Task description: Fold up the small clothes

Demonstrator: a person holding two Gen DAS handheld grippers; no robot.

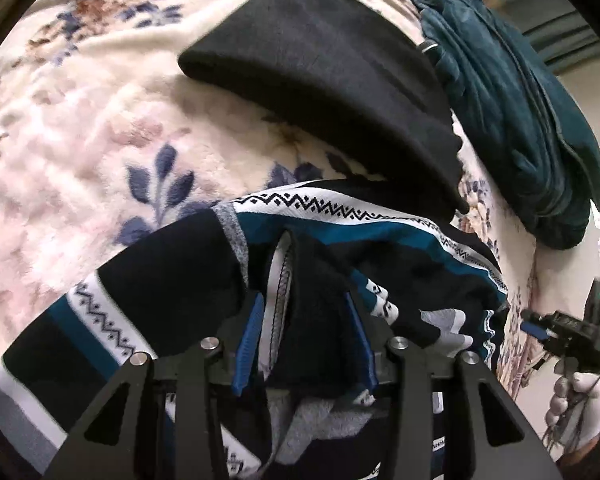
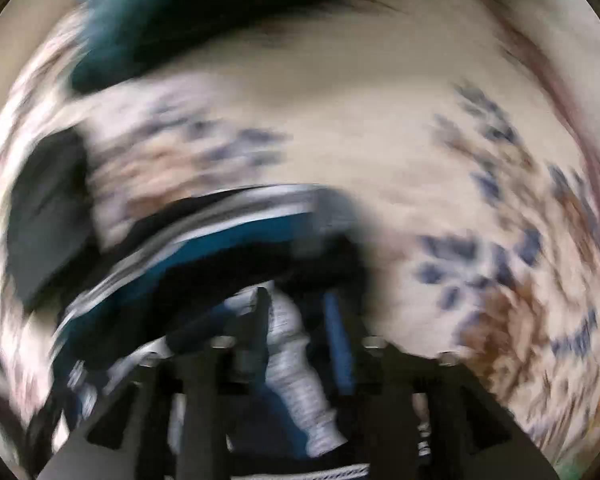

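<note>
Here the patterned garment (image 1: 172, 280) bunches between the left tool's (image 1: 306, 312) pads.

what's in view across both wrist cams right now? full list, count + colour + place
patterned garment: 1, navy, teal and white with zigzag bands and grey trim; bunched on the blanket, a fold of it between the left gripper's fingers, another part at the right gripper.
black garment: 1, black; folded flat on the blanket beyond the patterned one.
teal garment: 1, dark teal, plush; heaped to the right of the black one.
floral blanket: 1, cream with blue and brown flowers; under everything.
left gripper: 1, black with blue pads; cloth between the pads.
right gripper: 1, black with blue pads; blurred, cloth between the fingers, grip unclear.
gloved hand: 1, white glove; right edge of left wrist view, holding the right gripper.
</note>
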